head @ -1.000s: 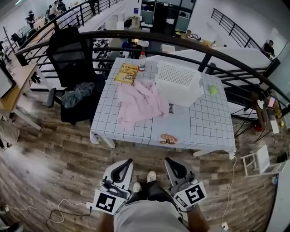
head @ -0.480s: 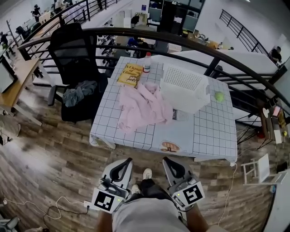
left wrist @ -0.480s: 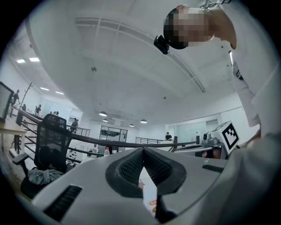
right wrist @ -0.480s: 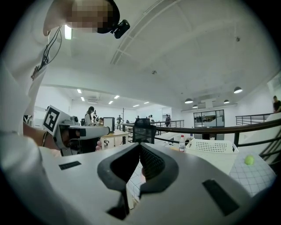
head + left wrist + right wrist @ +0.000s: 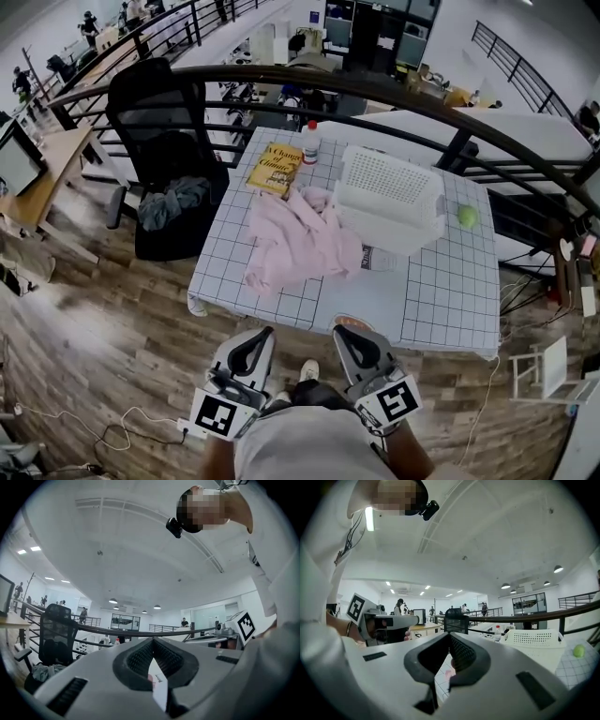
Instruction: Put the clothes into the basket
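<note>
Pink clothes [image 5: 300,239] heaped on desk [image 5: 441,291], touching white basket [image 5: 389,192] at its 9 o'clock. Left gripper [image 5: 251,337] and right gripper [image 5: 350,333] at desk's 6 o'clock, short of the edge, jaws closed, empty.

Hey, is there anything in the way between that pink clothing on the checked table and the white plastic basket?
Nothing visible stands in the way. The crumpled pink clothing lies right up against the left side of the white perforated plastic basket, with no other thing between them. The yellow book sits behind the clothing, off that path.
</note>
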### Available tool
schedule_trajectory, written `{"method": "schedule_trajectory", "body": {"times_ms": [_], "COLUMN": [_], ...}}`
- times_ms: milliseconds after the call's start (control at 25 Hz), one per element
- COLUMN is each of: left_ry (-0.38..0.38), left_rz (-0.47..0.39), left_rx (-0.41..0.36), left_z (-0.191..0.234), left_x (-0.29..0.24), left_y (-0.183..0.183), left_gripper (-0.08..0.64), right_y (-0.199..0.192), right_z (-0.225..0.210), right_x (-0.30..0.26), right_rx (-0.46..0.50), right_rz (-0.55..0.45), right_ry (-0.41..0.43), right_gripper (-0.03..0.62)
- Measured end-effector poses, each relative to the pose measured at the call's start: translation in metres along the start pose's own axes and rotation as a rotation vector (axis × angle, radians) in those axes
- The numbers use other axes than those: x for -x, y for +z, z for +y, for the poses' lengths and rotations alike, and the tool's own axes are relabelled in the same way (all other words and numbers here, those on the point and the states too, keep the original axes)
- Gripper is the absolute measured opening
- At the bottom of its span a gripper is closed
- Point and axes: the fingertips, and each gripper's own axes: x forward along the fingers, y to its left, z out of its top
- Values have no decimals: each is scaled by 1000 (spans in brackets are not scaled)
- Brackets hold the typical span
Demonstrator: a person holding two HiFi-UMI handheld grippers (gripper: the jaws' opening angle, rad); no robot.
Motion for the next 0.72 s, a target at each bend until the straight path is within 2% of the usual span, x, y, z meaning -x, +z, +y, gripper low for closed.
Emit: {"method": "schedule_trajectory", "body": {"times_ms": [200, 360, 520, 720], "left_ry": [42, 47, 51, 56], "left_rz": [-24, -38, -18, -29], "left_rx": [-17, -24, -35, -32], "left_z": [7, 7, 13, 35], "left_x": [-19, -35, -43, -58], "left_y": [2, 9, 5, 0], "left_gripper": [1, 1, 0, 0], "right_y": [3, 6, 4, 0], "right_z": [-18, -31, -40, -52], "right_x": [-11, -19, -31, -54], "right_rx": [-2, -6, -9, -2], "right_rz": [-8, -16, -14, -3], "right_ry": [43, 58, 64, 61], "right_gripper": [17, 17, 18, 17]}}
